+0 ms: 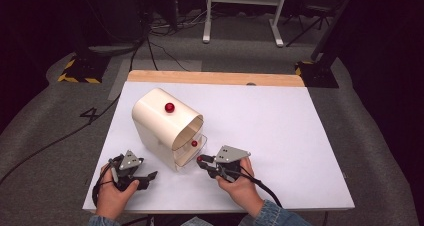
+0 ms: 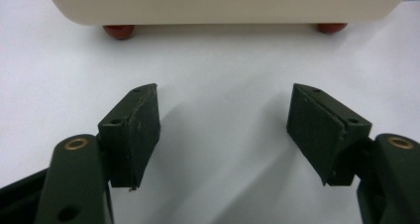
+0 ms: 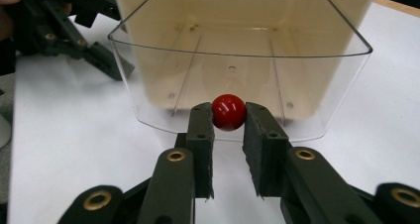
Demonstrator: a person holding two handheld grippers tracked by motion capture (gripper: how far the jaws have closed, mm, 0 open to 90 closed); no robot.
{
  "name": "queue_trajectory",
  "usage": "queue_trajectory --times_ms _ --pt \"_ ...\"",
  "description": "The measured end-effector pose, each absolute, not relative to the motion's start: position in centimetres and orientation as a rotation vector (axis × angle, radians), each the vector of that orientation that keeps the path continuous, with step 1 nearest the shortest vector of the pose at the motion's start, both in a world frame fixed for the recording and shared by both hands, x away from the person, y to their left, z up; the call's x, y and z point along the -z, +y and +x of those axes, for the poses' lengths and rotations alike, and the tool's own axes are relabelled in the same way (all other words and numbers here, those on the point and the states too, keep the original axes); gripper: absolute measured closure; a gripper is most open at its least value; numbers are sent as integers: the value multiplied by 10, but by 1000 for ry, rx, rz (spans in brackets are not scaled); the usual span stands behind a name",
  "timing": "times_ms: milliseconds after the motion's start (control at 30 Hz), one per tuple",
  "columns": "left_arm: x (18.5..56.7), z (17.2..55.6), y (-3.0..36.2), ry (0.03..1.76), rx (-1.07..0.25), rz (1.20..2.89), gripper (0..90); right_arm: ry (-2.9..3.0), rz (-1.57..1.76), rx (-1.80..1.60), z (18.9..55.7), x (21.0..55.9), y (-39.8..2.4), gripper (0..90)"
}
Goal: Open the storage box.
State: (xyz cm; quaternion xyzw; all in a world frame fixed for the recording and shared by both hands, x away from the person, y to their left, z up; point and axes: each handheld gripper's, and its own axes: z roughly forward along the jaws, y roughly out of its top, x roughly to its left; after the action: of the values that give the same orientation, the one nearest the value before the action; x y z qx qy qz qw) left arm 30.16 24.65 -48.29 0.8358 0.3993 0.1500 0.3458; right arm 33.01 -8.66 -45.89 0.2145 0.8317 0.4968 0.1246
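A cream box with a rounded top stands on the white table, with a red knob on its curved top. A clear drawer sticks out of its front toward me and looks empty. My right gripper is shut on the drawer's red ball knob, one jaw on each side. My left gripper is open and holds nothing. It rests low on the table, left of the box and facing its side.
Two red feet show under the box's side. A wooden strip runs along the table's far edge. Cables and stand bases lie on the grey floor beyond. The left gripper's black jaw shows beside the drawer.
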Motion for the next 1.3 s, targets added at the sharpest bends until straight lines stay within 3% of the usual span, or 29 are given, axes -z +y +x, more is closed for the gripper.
queue_trajectory --times_ms 500,833,933,1000,1133,1300 --pt "483 302 247 1036 -389 2171 292 2465 636 -1455 302 451 -135 743" --pt "483 302 247 1036 -388 2169 292 2521 643 -1375 309 475 -128 736" --pt "483 302 247 1036 -388 2169 291 2522 641 -1353 309 477 -127 693" --pt "483 302 247 1035 -388 2169 292 2515 652 -1326 309 479 -126 568" --pt "483 302 247 1036 -389 2168 292 2521 662 -1322 308 478 -130 464" --pt "483 302 247 1037 -388 2168 292 2523 682 -1346 308 471 -135 432"
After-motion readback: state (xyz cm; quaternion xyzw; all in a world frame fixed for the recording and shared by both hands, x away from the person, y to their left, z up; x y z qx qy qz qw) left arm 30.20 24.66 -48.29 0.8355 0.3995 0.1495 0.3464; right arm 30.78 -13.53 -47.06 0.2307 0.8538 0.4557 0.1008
